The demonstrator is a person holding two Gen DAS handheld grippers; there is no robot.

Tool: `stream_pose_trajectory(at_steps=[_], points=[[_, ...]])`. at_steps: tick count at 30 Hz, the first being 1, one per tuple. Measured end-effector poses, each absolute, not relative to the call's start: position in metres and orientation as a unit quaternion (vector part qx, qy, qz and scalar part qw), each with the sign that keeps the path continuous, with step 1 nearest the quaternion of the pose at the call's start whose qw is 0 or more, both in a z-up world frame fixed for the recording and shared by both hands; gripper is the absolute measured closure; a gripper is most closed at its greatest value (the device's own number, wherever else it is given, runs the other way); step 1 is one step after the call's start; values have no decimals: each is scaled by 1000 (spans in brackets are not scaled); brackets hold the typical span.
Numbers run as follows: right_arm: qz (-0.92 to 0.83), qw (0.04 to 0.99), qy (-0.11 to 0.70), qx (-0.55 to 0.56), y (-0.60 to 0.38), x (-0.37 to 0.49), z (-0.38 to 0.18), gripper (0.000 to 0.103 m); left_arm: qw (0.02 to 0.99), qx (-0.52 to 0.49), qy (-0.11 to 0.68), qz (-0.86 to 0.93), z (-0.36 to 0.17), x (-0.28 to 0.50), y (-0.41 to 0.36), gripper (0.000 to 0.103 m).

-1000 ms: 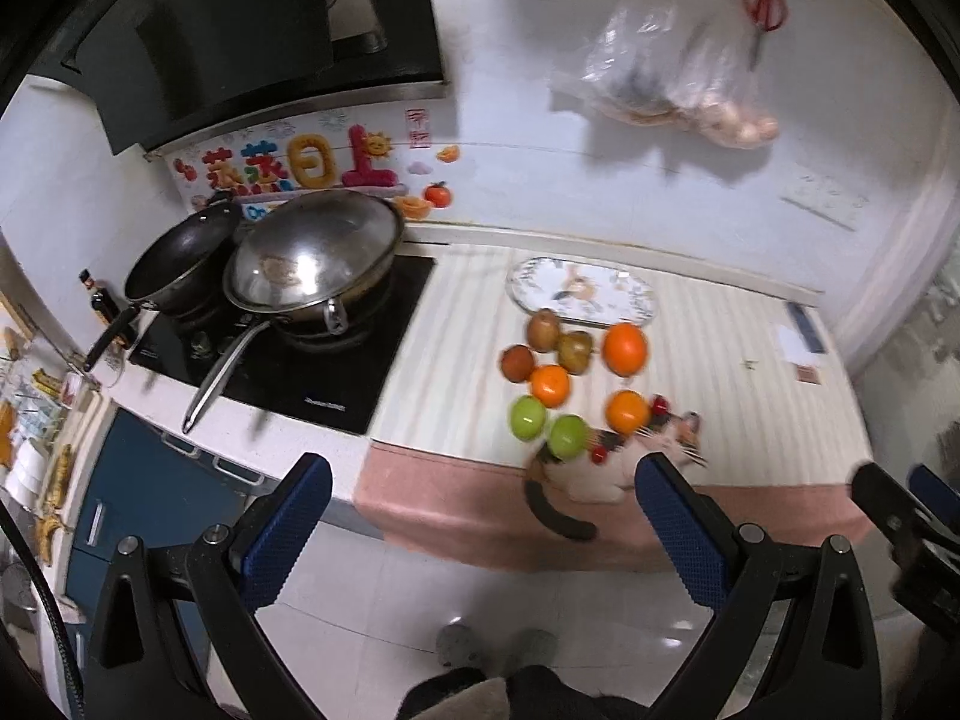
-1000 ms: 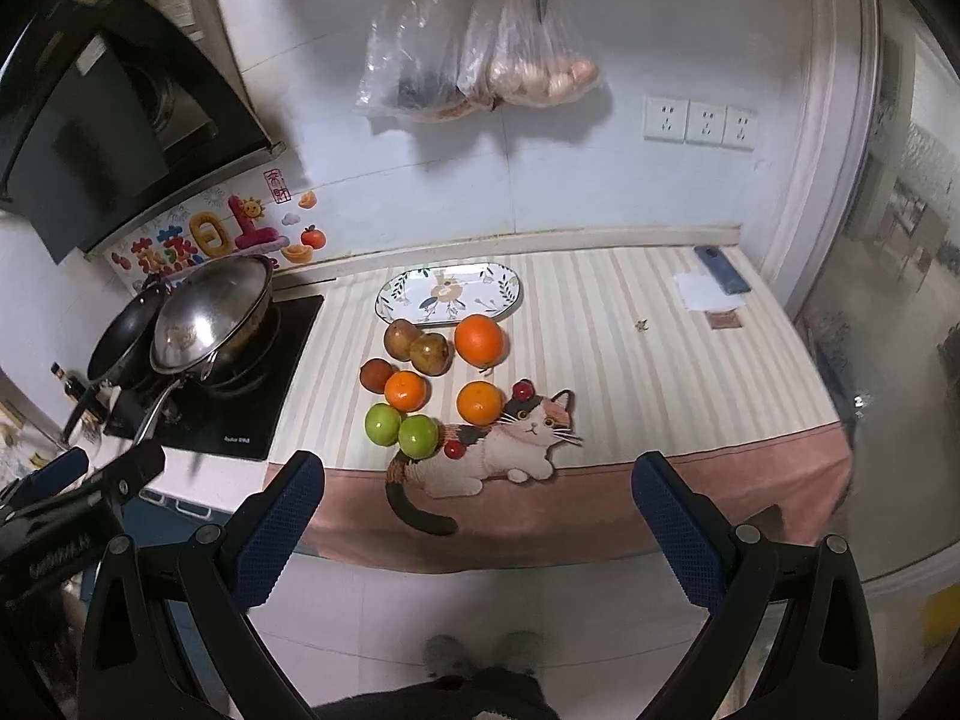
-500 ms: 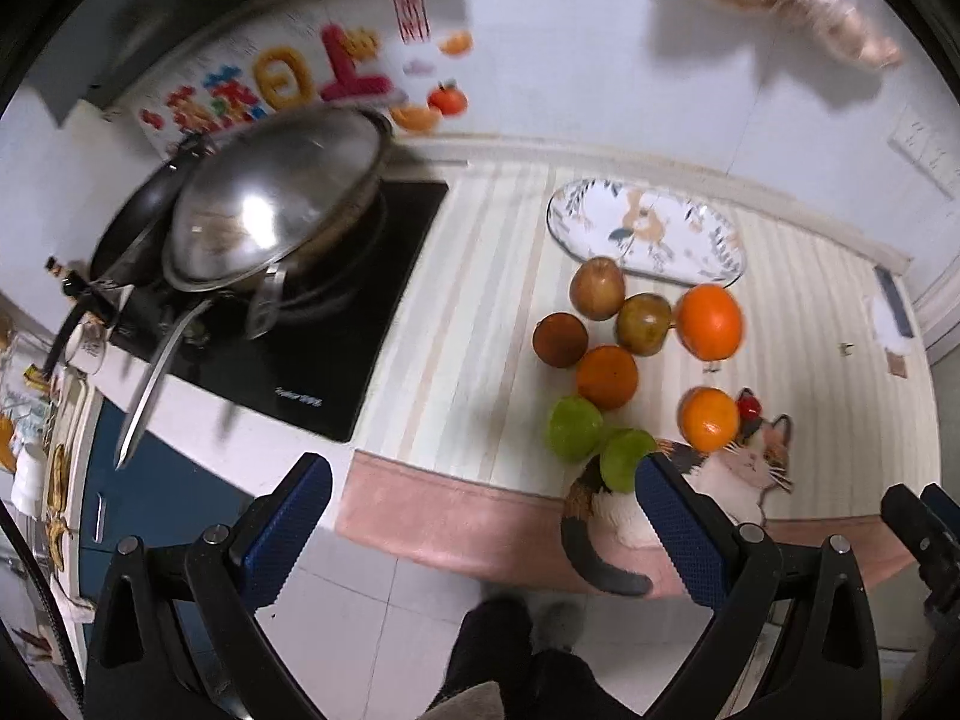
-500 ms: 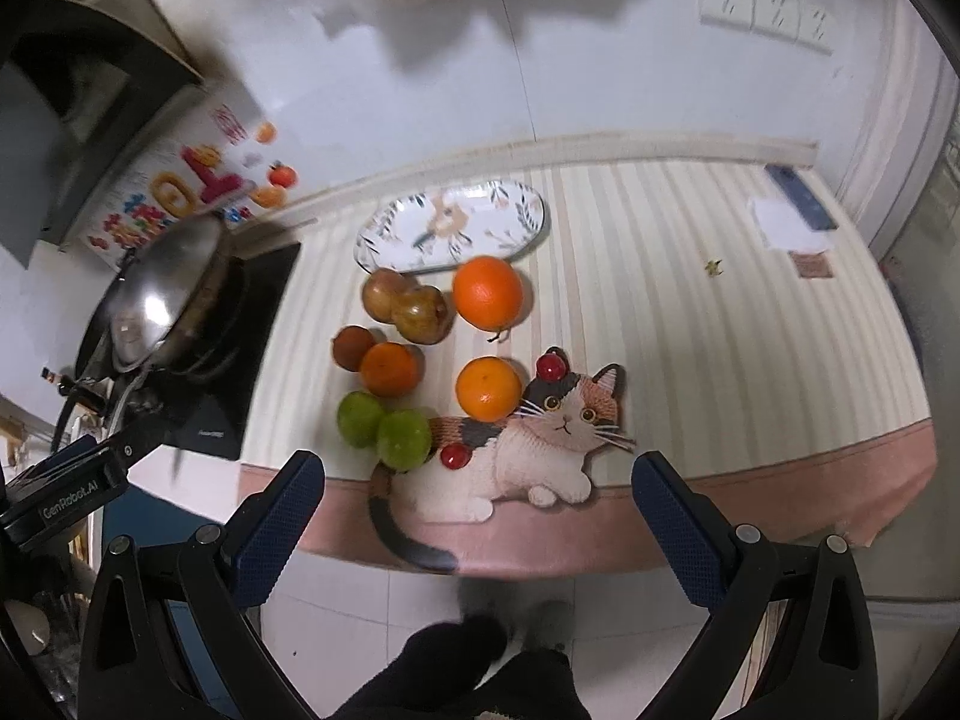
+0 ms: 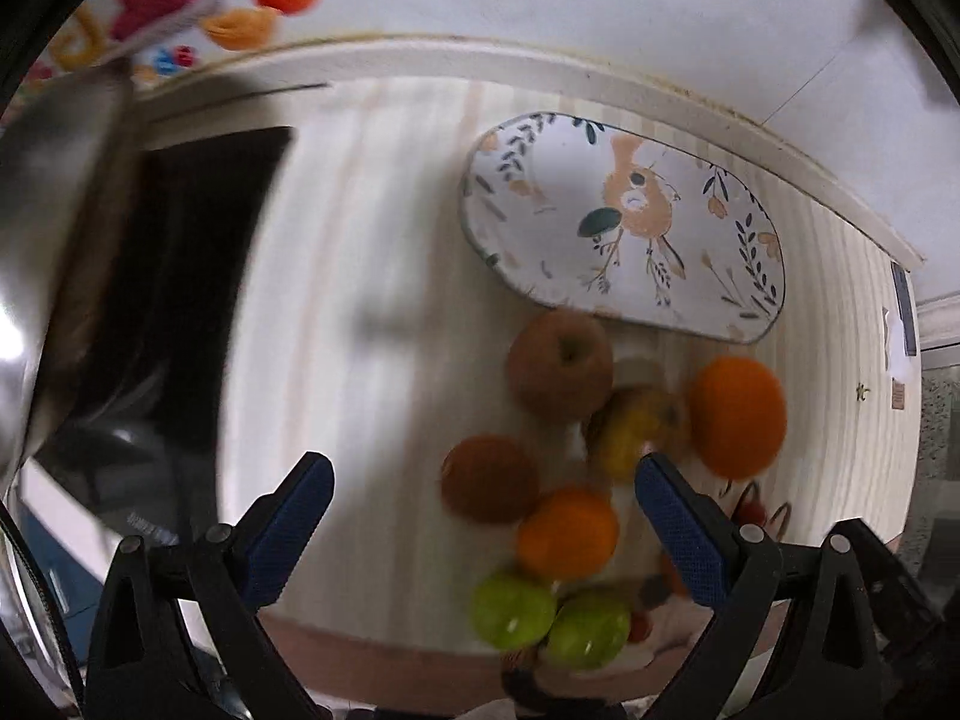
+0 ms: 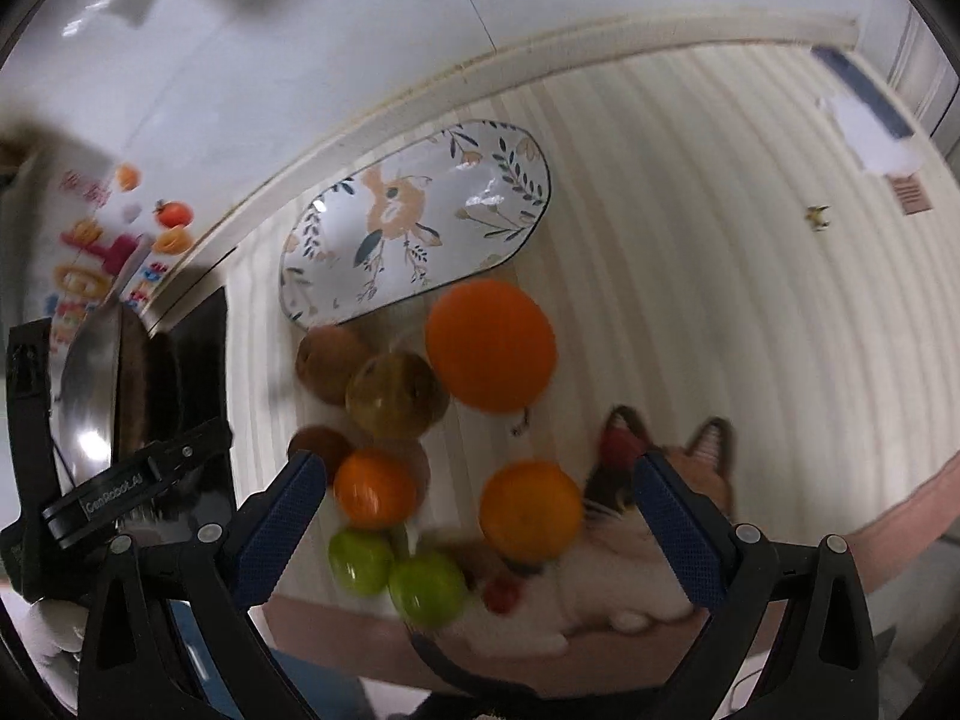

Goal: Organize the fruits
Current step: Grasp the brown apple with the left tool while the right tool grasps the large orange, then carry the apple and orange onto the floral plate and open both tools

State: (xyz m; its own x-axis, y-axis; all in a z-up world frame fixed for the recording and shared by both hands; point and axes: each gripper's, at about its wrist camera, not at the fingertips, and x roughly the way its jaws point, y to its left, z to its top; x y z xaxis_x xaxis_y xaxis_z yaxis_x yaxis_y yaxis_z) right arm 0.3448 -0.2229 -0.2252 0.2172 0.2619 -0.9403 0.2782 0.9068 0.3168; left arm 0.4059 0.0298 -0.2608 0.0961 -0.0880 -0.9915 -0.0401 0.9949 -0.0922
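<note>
left gripper (image 5: 480,480): i had it wide open, holding nothing, over the fruit cluster; small brown fruit (image 5: 489,478) sat between the blue pads (image 5: 288,531).
right gripper (image 6: 480,480): also spread wide and empty; i saw the small orange (image 6: 376,487) and the mid orange (image 6: 531,509) between its fingers.
fruits: all lay loose on the striped counter (image 6: 690,312), none on the plate.
big orange (image 6: 491,345): just beside the plate's near edge, touching the yellowish-brown fruit (image 6: 396,394).
brown apple-like fruit (image 5: 559,363): just below the plate rim, left of the big orange.
green fruits (image 6: 396,570): two, side by side, touching, at the counter's front edge.
small red fruit (image 6: 501,594): sat on the cat-shaped mat (image 6: 636,564), right of the greens.
plate (image 5: 516,180): oval, floral print, near the back wall, nothing on it.
pan (image 5: 42,252): steel, on the black hob, far left, blurred.
left gripper body: i could see it at the left edge of the right wrist view.
</note>
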Motion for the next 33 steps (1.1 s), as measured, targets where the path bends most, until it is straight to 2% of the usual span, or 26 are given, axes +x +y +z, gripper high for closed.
stream_pose_trajectory(at_steps=[10, 12, 14, 17, 18, 24, 33], points=[[-27, 718, 663, 209, -219, 405, -281, 0, 695, -15, 717, -55, -318, 459, 1, 2], [-20, 712, 671, 207, -218, 410, -288, 0, 689, -10, 722, -57, -325, 462, -4, 11], [-15, 704, 680, 207, -217, 417, -297, 0, 685, -9, 726, -56, -329, 463, -6, 17], [-7, 691, 693, 207, -214, 424, -310, 2, 684, -16, 727, -60, -332, 465, -8, 42], [-6, 688, 696, 206, -213, 426, -313, 4, 685, -21, 726, -62, -332, 466, -8, 44], [3, 678, 714, 176, -201, 435, -331, 18, 700, 3, 712, -52, -327, 456, -15, 45], [11, 688, 708, 159, -198, 426, -329, 20, 706, -2, 708, -21, -325, 437, -1, 45]])
